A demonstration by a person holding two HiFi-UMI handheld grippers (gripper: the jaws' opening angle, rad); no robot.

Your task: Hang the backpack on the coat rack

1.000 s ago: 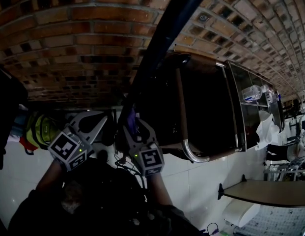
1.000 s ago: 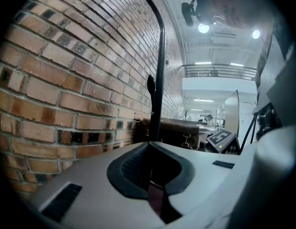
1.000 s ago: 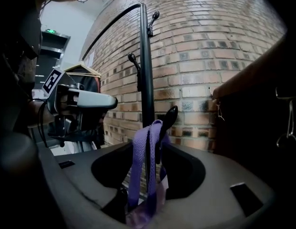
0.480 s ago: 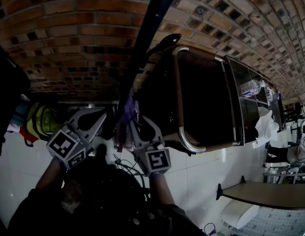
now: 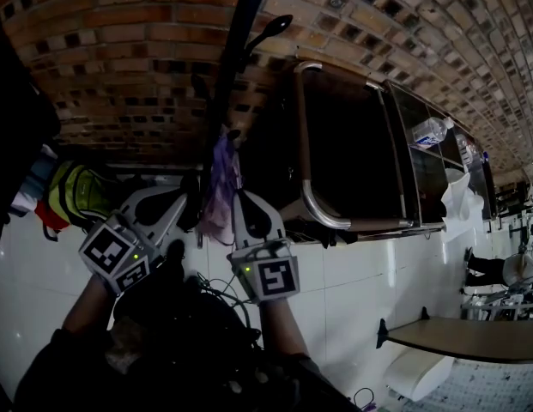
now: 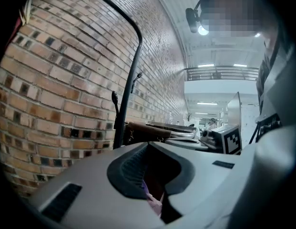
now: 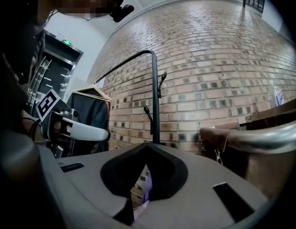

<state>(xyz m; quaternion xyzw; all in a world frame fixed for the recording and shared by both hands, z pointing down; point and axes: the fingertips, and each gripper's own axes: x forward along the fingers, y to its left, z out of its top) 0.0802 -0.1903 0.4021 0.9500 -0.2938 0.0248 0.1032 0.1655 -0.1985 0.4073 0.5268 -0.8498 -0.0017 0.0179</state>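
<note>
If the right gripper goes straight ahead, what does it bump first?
Probably the coat rack pole, though depth is unclear. The right gripper is closing its fingers, purple fabric between them.

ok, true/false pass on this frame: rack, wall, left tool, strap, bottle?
1. The coat rack is a black pole with hooks. True.
2. The wall behind it is plain white plaster. False: it is a brick wall.
3. The left tool is empty. False: its jaws pinch a purple strap.
4. In the head view, the purple strap is up beside the rack's pole. True.
5. A plastic bottle lies on the floor. False: the plastic bottle lies on a shelf to the right of the rack.
</note>
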